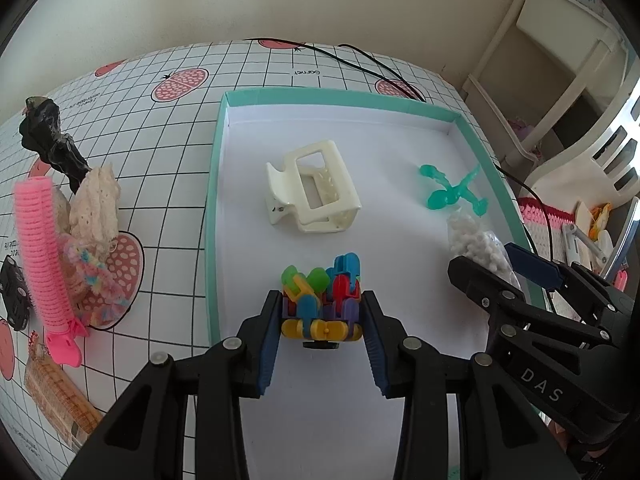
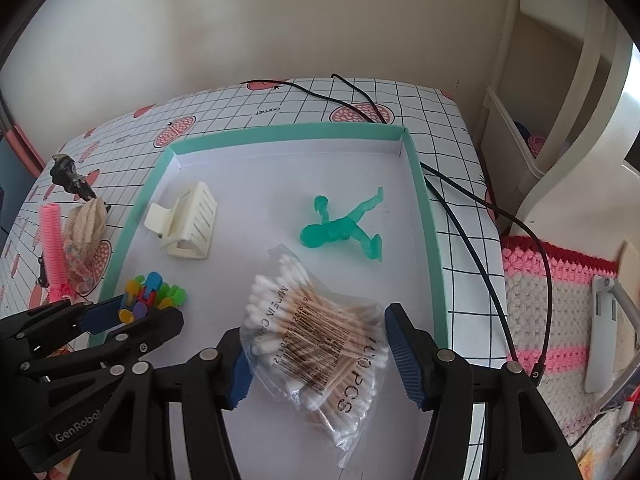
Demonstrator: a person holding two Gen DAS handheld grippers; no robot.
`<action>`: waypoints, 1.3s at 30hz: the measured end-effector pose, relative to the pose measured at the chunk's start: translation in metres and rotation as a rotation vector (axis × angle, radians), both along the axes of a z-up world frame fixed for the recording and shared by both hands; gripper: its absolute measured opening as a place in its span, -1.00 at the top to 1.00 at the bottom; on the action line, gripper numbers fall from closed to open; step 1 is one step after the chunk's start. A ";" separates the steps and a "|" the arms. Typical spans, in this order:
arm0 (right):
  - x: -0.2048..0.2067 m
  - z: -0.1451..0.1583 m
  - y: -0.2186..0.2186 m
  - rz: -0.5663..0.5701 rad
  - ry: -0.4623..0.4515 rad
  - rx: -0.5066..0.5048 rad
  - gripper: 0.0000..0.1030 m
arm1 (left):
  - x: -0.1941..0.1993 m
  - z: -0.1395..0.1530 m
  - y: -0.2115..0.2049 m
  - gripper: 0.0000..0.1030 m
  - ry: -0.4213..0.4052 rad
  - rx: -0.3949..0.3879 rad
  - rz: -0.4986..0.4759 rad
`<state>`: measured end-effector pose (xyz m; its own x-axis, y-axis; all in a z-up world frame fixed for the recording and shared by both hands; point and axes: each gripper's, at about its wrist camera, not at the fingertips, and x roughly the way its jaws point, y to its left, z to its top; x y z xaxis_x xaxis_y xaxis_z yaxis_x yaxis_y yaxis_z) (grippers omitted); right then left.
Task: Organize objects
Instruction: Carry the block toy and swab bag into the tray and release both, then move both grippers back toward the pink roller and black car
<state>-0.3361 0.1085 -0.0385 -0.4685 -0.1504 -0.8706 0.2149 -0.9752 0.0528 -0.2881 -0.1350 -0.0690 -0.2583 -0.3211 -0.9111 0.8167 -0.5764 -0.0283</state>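
Left tool clamped on the colourful block toy low over the teal-rimmed tray, right tool open astride the cotton swab bag on the tray floor; slippery film could slip the pads.

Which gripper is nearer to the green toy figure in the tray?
Right. The right gripper straddles the cotton swab bag, which lies just short of the green figure. The left gripper is across the tray, around the colourful block toy.
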 end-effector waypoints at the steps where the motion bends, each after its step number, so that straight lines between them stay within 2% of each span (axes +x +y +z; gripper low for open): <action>1: 0.000 0.000 0.000 -0.001 -0.001 0.001 -0.24 | 0.000 0.000 -0.001 0.22 0.001 0.003 0.003; 5: 0.000 0.001 -0.001 -0.002 -0.001 -0.001 -0.24 | 0.000 0.005 -0.003 0.21 0.010 0.004 0.018; 9: -0.001 0.003 -0.001 0.004 -0.009 -0.020 -0.28 | 0.002 0.010 -0.004 0.06 0.010 -0.010 0.031; 16: 0.004 0.021 0.000 0.012 0.033 -0.047 -0.34 | 0.006 0.021 -0.009 0.05 0.030 0.000 0.065; 23: 0.011 0.043 0.001 0.012 0.085 -0.064 -0.34 | 0.013 0.045 -0.014 0.00 0.063 -0.051 0.094; 24: 0.011 0.043 0.000 0.012 0.088 -0.063 -0.34 | 0.014 0.047 -0.015 -0.06 0.060 -0.062 0.102; 29: 0.009 0.040 -0.002 0.009 0.083 -0.057 -0.34 | 0.021 0.050 -0.022 -0.11 0.048 -0.092 0.146; 31: 0.008 0.038 -0.002 0.009 0.080 -0.052 -0.35 | 0.023 0.051 -0.024 -0.21 0.047 -0.104 0.154; 32: 0.008 0.037 -0.002 0.009 0.081 -0.050 -0.36 | 0.024 0.051 -0.024 -0.34 0.047 -0.109 0.162; 35: 0.007 0.035 -0.001 0.004 0.085 -0.047 -0.50 | 0.026 0.055 -0.026 -0.59 0.059 -0.131 0.168; 37: 0.007 0.034 -0.002 0.004 0.088 -0.048 -0.61 | 0.027 0.057 -0.027 -0.68 0.058 -0.148 0.177; 39: 0.007 0.034 -0.002 0.004 0.092 -0.046 -0.74 | 0.029 0.058 -0.028 -0.91 0.061 -0.156 0.180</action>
<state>-0.3288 0.1064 -0.0046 -0.5457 -0.1912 -0.8159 0.2248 -0.9713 0.0772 -0.2590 -0.1630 -0.0113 -0.2368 -0.5025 -0.8315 0.9063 -0.4226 -0.0027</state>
